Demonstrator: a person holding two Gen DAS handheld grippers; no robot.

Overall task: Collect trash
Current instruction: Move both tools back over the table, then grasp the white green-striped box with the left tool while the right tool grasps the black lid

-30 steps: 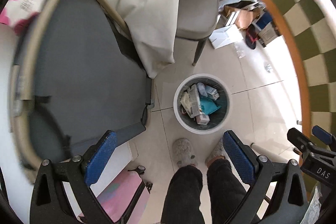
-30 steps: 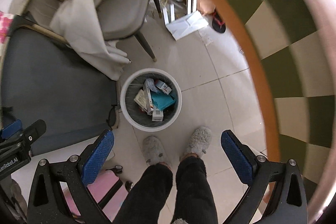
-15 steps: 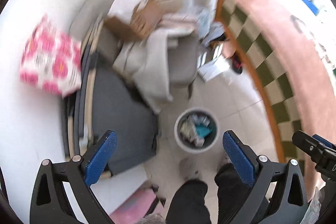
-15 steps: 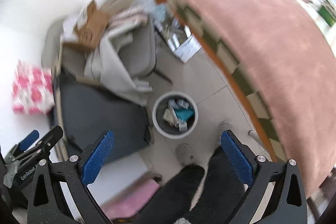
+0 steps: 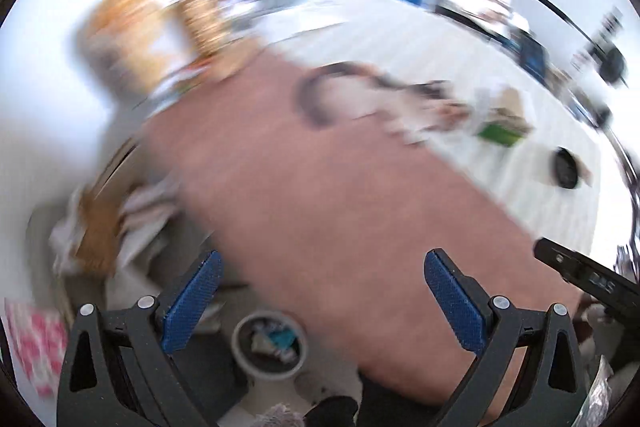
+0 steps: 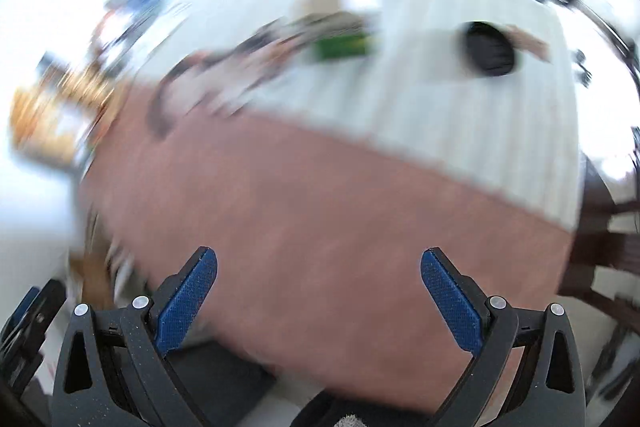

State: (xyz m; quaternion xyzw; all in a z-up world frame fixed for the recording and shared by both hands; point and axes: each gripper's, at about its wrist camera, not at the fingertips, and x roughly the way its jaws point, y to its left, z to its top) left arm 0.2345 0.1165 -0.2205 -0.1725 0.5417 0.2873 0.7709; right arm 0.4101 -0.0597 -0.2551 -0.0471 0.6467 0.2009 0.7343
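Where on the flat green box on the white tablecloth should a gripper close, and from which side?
Judging through heavy motion blur: the flat green box lies low on the white tablecloth, so come from above and close across its narrower width. Both the left gripper and the right gripper are open and empty; the right one looks nearer. Its exact edges cannot be made out.

I count one bin point(image 5: 270, 347), one table point(image 5: 340, 195), one green box point(image 5: 500, 135), one black round thing point(image 5: 566, 169), and maybe one cable loop point(image 5: 316, 99); too blurry.
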